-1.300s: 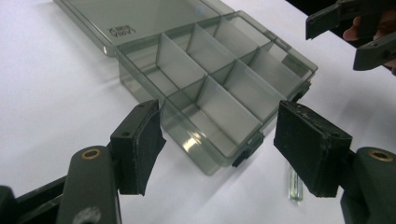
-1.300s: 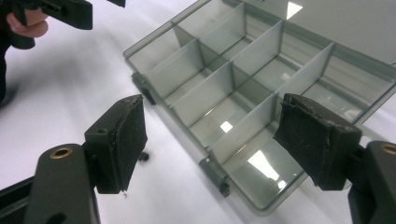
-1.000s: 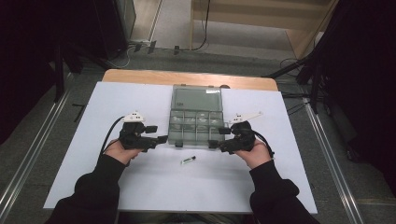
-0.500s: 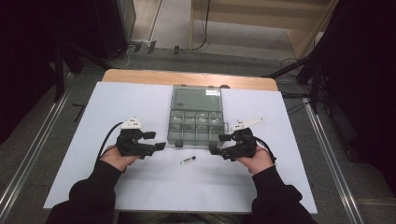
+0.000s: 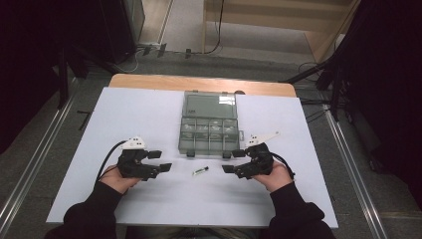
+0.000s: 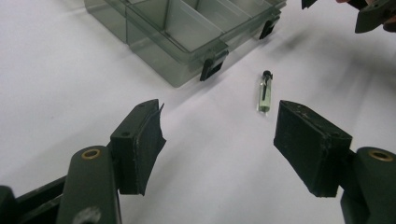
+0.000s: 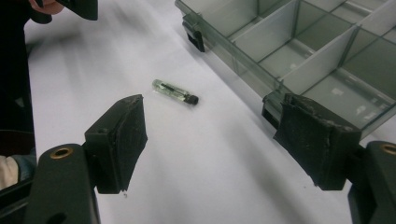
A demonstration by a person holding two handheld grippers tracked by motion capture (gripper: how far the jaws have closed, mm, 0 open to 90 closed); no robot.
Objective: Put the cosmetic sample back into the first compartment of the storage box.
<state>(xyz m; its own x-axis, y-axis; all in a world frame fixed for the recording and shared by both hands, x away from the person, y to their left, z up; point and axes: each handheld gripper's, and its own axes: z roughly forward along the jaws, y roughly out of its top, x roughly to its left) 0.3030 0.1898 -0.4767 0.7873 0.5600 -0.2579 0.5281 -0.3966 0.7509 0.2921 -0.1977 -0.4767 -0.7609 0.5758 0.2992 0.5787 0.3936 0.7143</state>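
Both tools gape wide and hold nothing. Ahead of the left tool (image 6: pixel 219 140), slightly toward its right jaw, lies the small vial (image 6: pixel 265 91) on the white surface (image 5: pixel 149 114); the right tool (image 7: pixel 210 135) faces it too, likely flanking it for a pickup. Beyond sits the open compartment box (image 5: pixel 209 127). No legible writing.
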